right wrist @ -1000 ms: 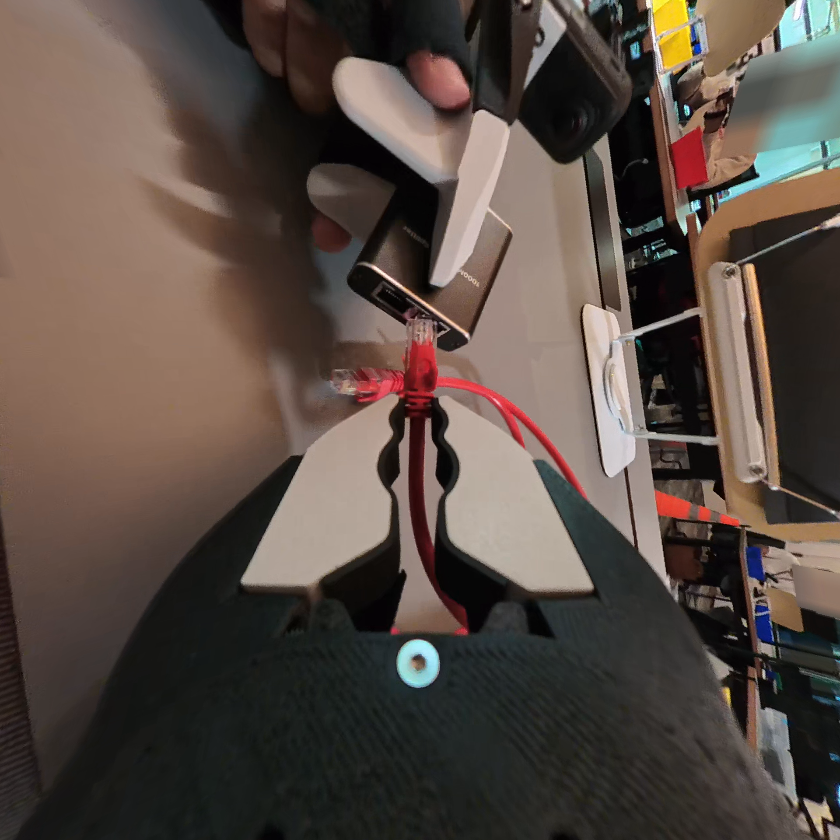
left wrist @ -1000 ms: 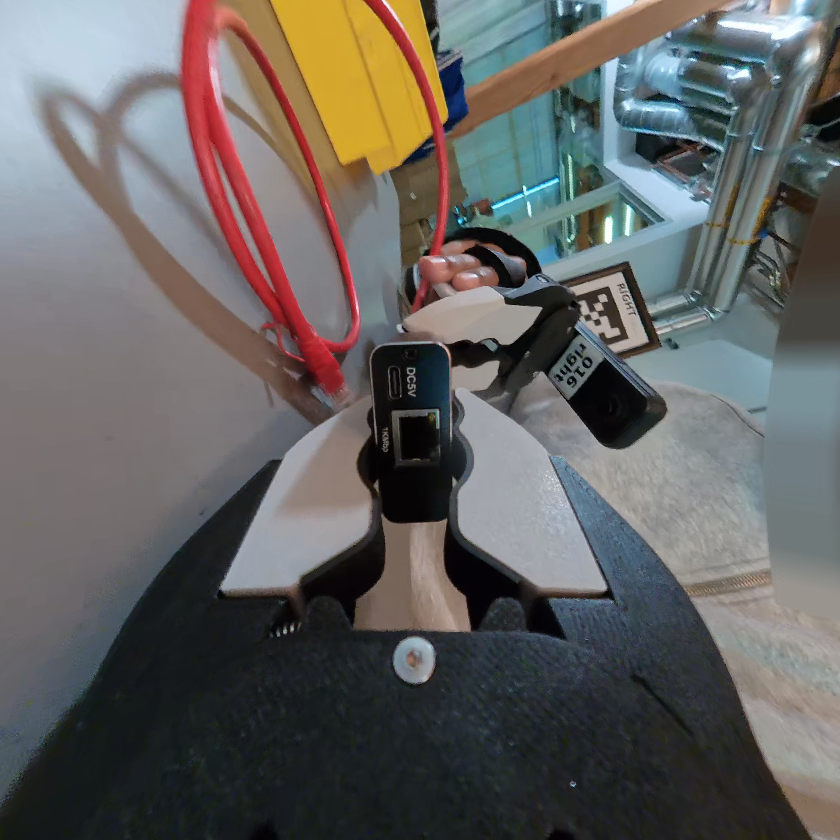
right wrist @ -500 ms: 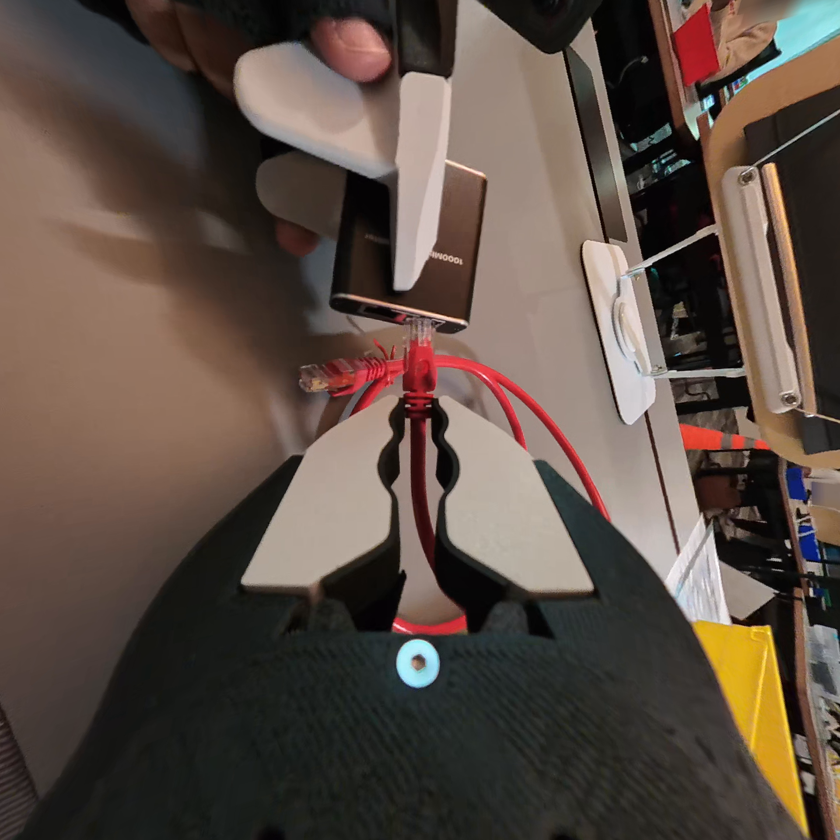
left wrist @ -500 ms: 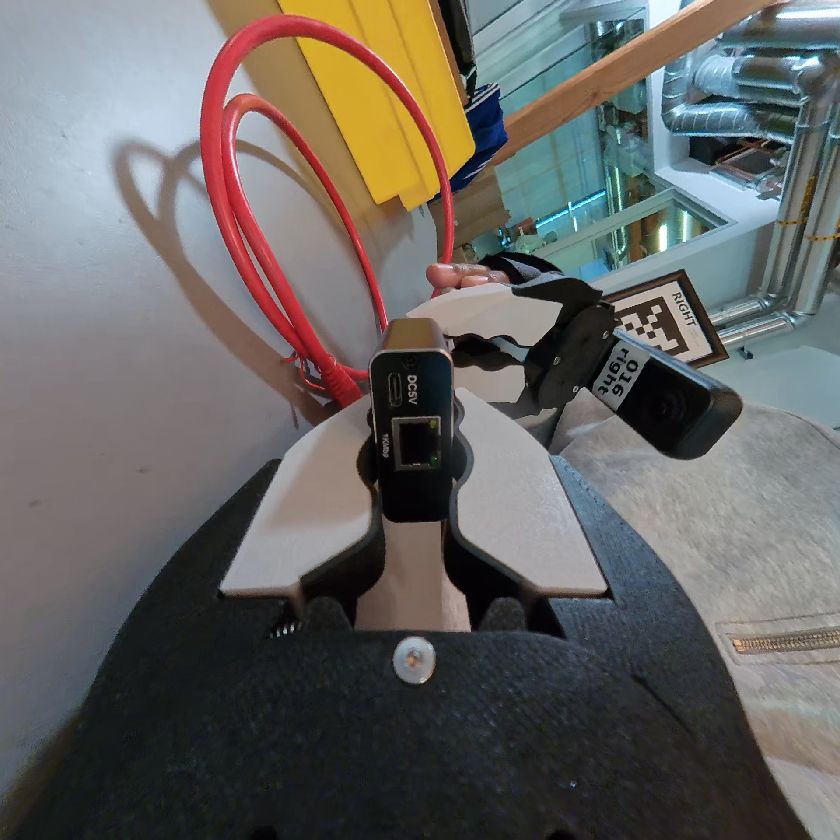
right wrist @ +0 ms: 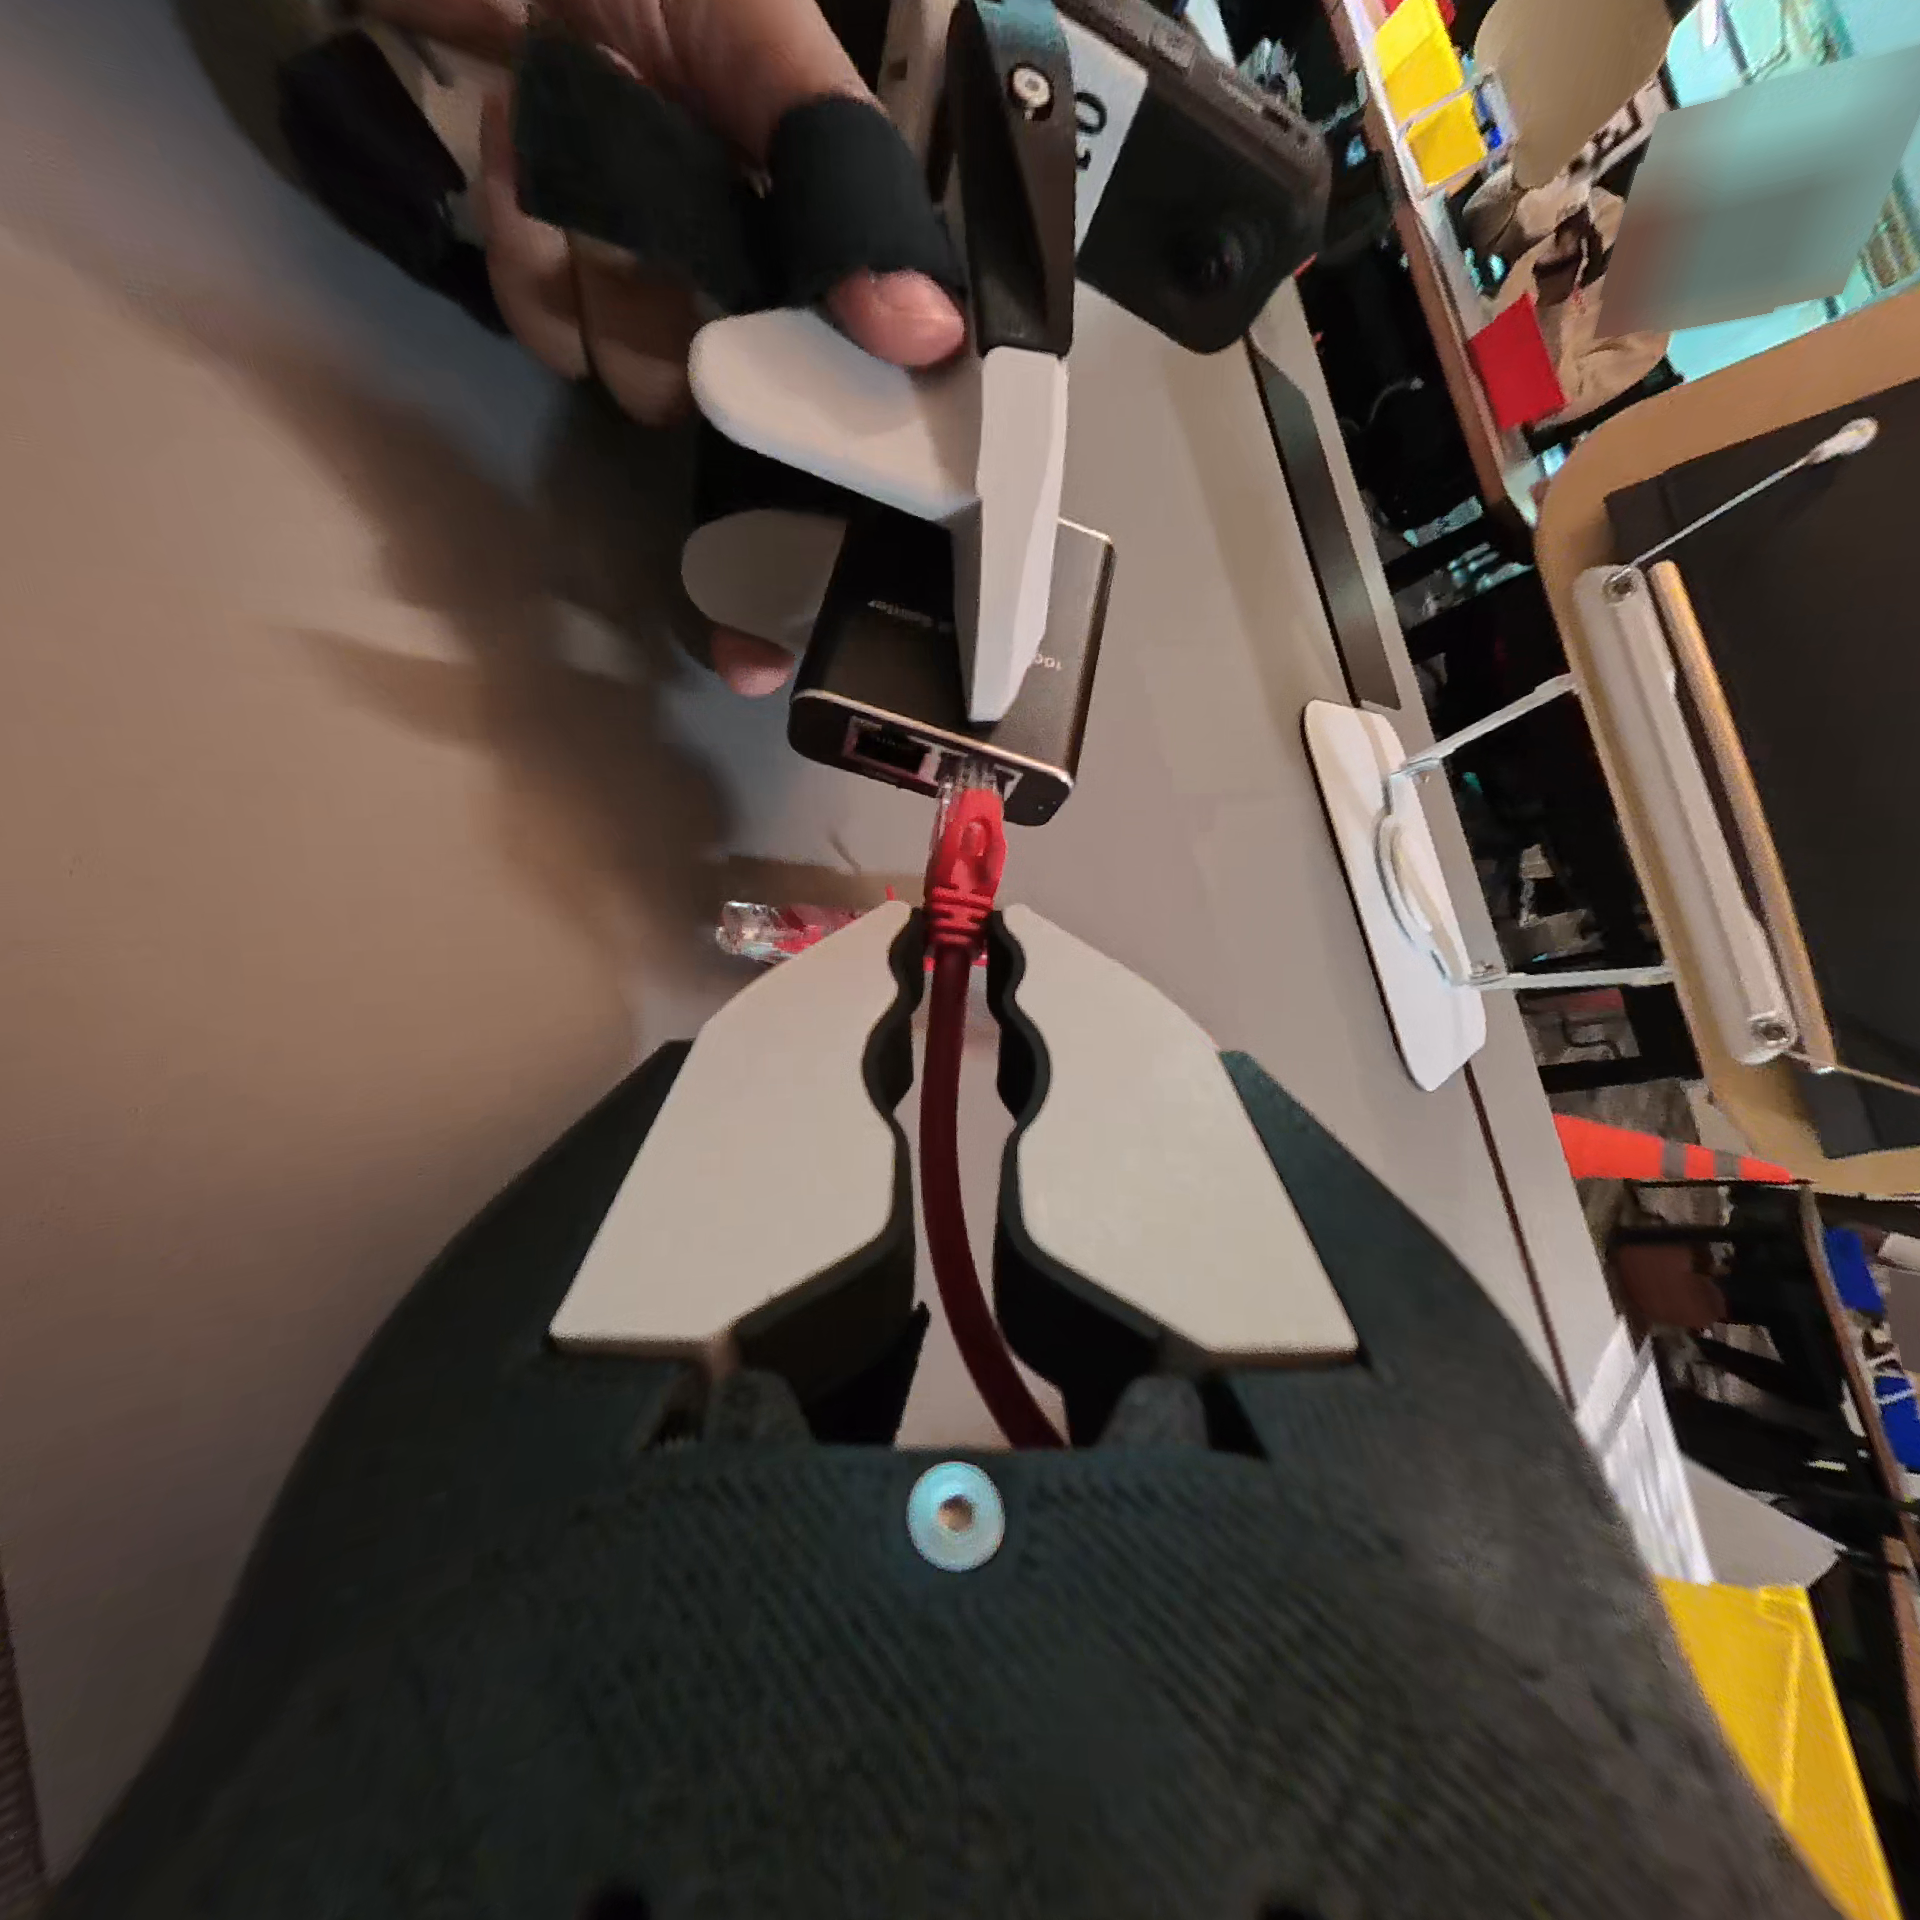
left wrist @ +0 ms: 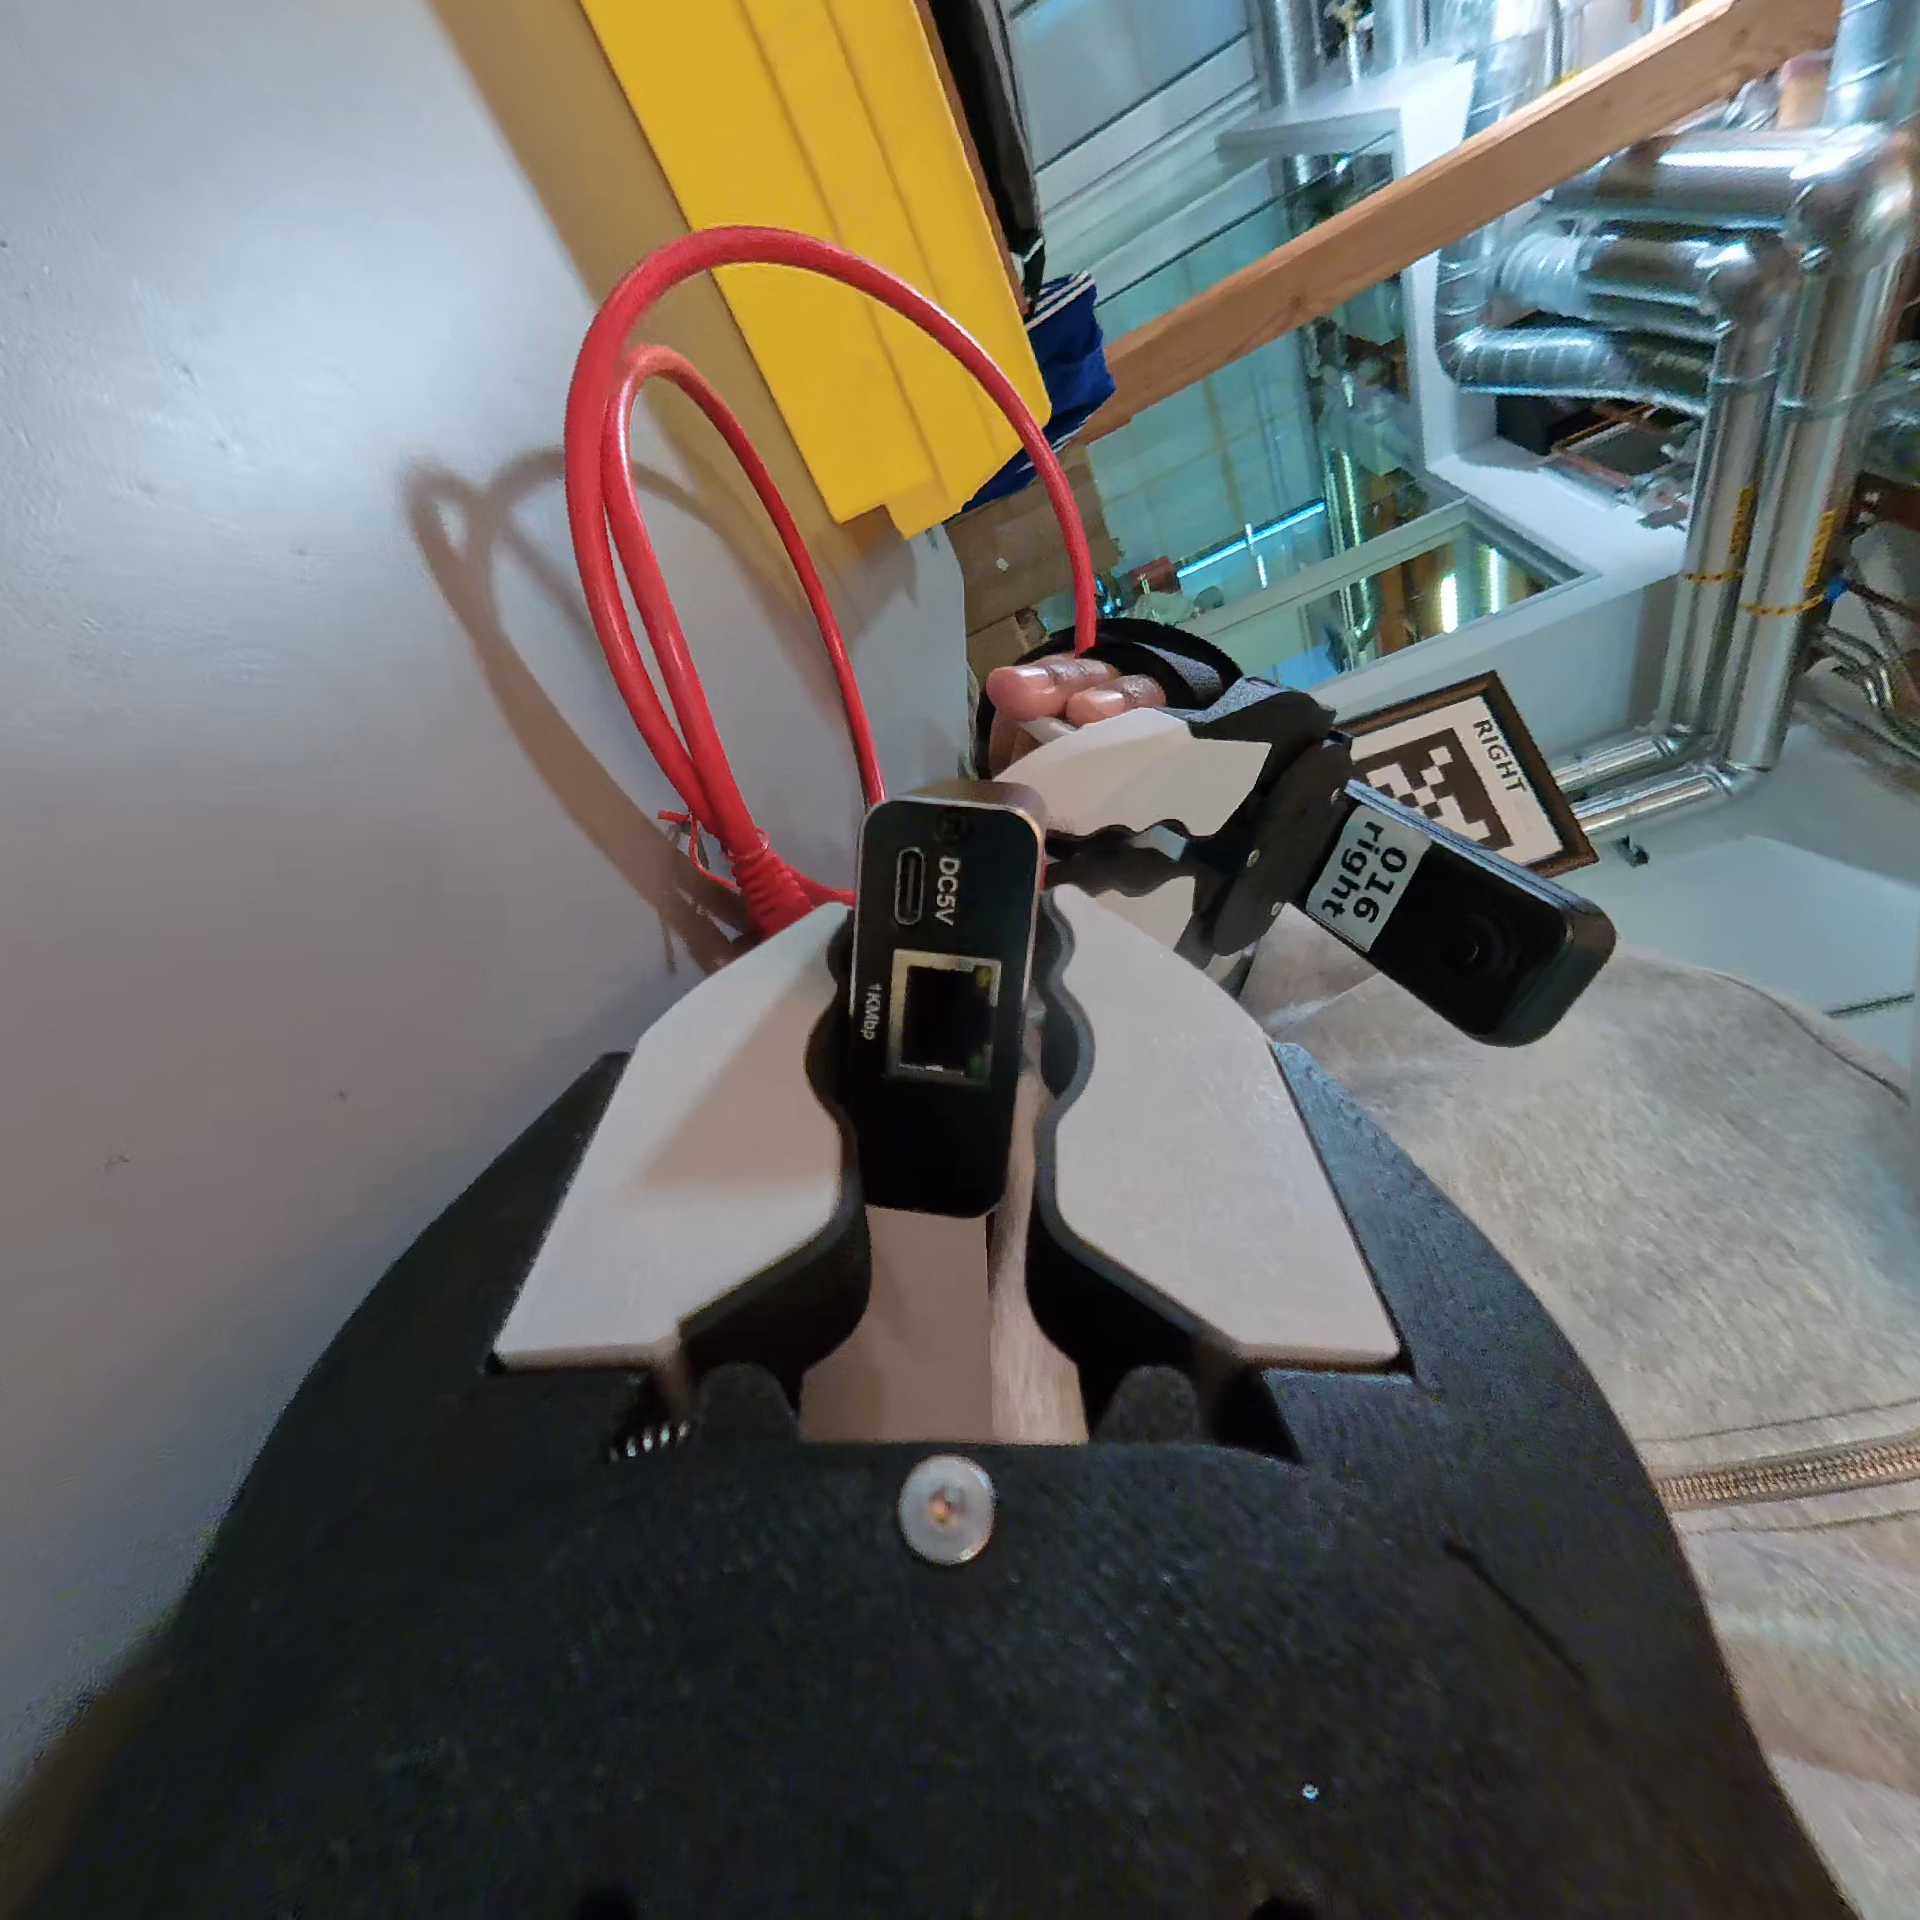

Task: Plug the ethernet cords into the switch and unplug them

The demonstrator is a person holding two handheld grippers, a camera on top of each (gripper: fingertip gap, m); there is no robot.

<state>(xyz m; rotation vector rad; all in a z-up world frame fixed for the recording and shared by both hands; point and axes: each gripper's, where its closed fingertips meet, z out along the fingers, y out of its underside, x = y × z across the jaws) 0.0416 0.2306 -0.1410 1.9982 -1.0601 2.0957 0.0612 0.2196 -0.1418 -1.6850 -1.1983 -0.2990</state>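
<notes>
One switch, two red plugs — one plug at its port.

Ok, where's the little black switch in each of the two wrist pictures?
Left wrist view: switch at centre, clamped in the left gripper, end face toward the camera.
Right wrist view: switch upper centre, red plug at its port.
Shared landmark: the red cord.
</notes>
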